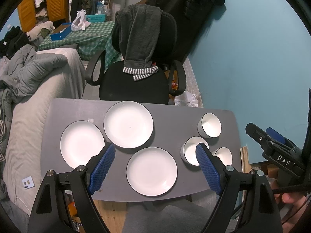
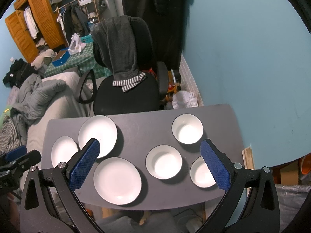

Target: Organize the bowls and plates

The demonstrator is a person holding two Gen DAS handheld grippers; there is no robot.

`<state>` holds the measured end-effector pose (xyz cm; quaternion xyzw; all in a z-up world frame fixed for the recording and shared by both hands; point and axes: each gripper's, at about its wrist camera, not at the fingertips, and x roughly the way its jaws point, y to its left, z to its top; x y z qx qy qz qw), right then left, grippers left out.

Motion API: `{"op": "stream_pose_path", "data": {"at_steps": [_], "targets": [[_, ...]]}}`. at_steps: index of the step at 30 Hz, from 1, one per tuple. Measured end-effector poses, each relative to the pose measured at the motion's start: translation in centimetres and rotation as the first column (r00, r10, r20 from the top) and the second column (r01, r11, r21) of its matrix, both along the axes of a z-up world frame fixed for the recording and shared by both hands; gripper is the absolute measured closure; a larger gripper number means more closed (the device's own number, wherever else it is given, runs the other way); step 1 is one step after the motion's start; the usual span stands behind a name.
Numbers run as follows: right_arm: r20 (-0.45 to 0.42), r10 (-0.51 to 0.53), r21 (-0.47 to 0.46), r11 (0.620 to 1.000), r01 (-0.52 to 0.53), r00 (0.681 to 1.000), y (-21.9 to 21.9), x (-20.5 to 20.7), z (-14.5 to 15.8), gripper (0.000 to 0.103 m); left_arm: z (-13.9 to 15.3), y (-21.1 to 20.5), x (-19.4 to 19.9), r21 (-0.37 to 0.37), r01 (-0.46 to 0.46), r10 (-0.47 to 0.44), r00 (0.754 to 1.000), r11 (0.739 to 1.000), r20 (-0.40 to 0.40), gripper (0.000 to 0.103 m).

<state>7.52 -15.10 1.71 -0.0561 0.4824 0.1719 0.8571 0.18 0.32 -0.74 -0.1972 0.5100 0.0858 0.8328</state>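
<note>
We held both grippers, left [image 1: 155, 162] and right [image 2: 150, 160], spread empty above the table [image 2: 136, 128]: three plates [image 2: 117, 180] left, three bowls [image 2: 163, 162] right; nothing stacked yet, so next probably grasp a plate rim

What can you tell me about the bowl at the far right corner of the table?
The far bowl is white inside with a thin dark rim and a ribbed pale outer wall, ceramic by its look. It stands upright and looks empty on the grey table, near the far right corner. It stands apart from the two nearer bowls; nothing touches it but the table. Neither gripper is at it.
</note>
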Motion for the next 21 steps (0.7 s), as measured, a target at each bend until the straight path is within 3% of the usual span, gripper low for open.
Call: {"op": "stream_pose_path", "data": {"at_steps": [21], "targets": [[-0.003,0.004,-0.002,1.0,-0.004,1.0,0.23,-0.28,-0.34,0.002,-0.11,0.01,-0.16,-0.012,-0.008,0.008,1.0,1.0,0.002,0.017]]}}
